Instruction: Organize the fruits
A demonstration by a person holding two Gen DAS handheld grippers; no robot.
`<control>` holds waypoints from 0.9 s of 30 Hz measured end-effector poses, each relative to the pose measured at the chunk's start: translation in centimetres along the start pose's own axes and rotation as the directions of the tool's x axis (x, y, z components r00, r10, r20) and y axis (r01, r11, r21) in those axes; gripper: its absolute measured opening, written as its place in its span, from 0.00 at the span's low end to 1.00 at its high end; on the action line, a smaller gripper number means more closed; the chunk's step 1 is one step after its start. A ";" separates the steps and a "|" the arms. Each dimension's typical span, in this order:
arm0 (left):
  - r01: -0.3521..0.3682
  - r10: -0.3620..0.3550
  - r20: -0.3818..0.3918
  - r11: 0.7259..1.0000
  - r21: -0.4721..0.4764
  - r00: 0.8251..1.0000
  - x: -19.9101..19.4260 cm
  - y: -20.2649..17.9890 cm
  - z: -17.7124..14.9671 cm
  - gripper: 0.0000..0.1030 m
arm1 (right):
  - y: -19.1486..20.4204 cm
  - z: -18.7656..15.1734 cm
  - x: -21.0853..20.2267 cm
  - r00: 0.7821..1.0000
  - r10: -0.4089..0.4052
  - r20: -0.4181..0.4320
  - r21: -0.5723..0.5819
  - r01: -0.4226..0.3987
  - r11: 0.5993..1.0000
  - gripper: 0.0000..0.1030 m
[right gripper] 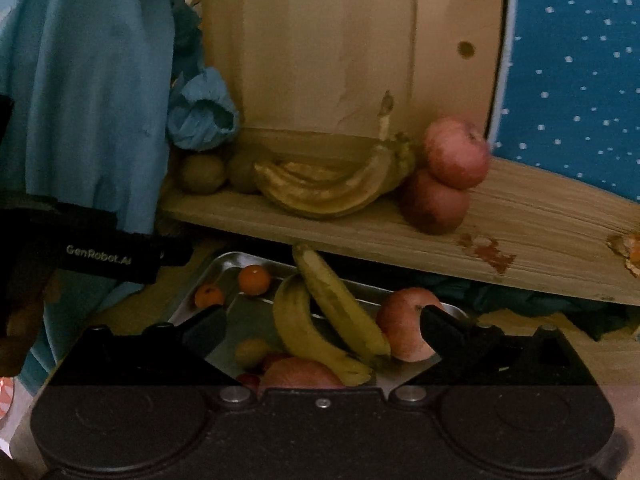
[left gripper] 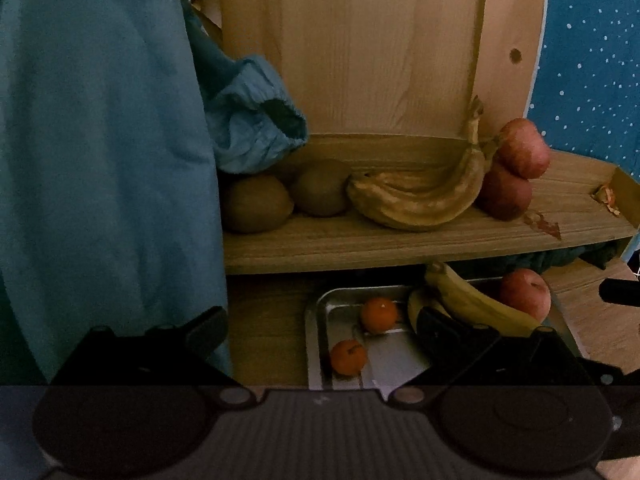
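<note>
A wooden shelf [left gripper: 400,240] carries two kiwis [left gripper: 256,204], a brown-spotted banana bunch [left gripper: 420,196] and two stacked red apples [left gripper: 524,148]. Below it a metal tray [left gripper: 316,320] holds two oranges [left gripper: 379,315], yellow bananas [left gripper: 480,304] and a red apple [left gripper: 524,294]. My left gripper [left gripper: 324,332] hangs open above the tray's left part, holding nothing. In the right wrist view my right gripper [right gripper: 324,328] is open over the tray [right gripper: 224,260], with the yellow bananas [right gripper: 336,308] between its fingers and the apple [right gripper: 400,328] by the right finger. More fruit lies at the tray's near edge.
A blue garment [left gripper: 100,160] hangs at the left and partly covers the shelf's end. An upright wooden panel [left gripper: 380,40] backs the shelf. Dotted blue fabric [left gripper: 592,60] fills the right. Peel scraps [left gripper: 608,196] lie at the shelf's right end. The left gripper's body [right gripper: 100,256] shows in the right wrist view.
</note>
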State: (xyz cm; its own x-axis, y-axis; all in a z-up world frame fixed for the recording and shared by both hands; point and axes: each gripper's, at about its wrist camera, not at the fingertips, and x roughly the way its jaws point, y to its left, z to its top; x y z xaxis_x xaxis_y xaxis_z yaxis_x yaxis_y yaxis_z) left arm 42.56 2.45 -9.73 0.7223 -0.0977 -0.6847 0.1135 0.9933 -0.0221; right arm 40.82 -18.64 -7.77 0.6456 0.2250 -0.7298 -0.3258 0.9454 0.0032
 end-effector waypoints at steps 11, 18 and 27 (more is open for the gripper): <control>0.007 -0.007 0.011 1.000 0.016 1.000 -1.9 -1.0 -1.5 1.00 | -0.7 -1.4 -3.3 0.996 -0.073 0.053 0.078 0.068 0.995 0.99; 0.016 -0.016 0.008 1.000 0.027 1.000 -2.7 -1.2 -2.4 1.00 | -0.9 -2.5 -4.7 0.992 -0.107 0.070 0.138 0.097 0.986 0.99; -0.020 0.020 0.024 1.000 -0.003 1.000 -4.0 -1.7 -3.0 1.00 | -1.3 -3.2 -5.7 0.991 -0.095 0.093 0.133 0.082 0.988 0.99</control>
State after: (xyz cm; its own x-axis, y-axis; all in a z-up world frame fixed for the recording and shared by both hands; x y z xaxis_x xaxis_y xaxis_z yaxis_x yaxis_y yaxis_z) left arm 37.41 1.33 -9.09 0.7406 -0.0797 -0.6672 0.0976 0.9952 -0.0105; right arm 35.33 -21.95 -5.77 0.7351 0.1549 -0.6600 -0.1767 0.9837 0.0340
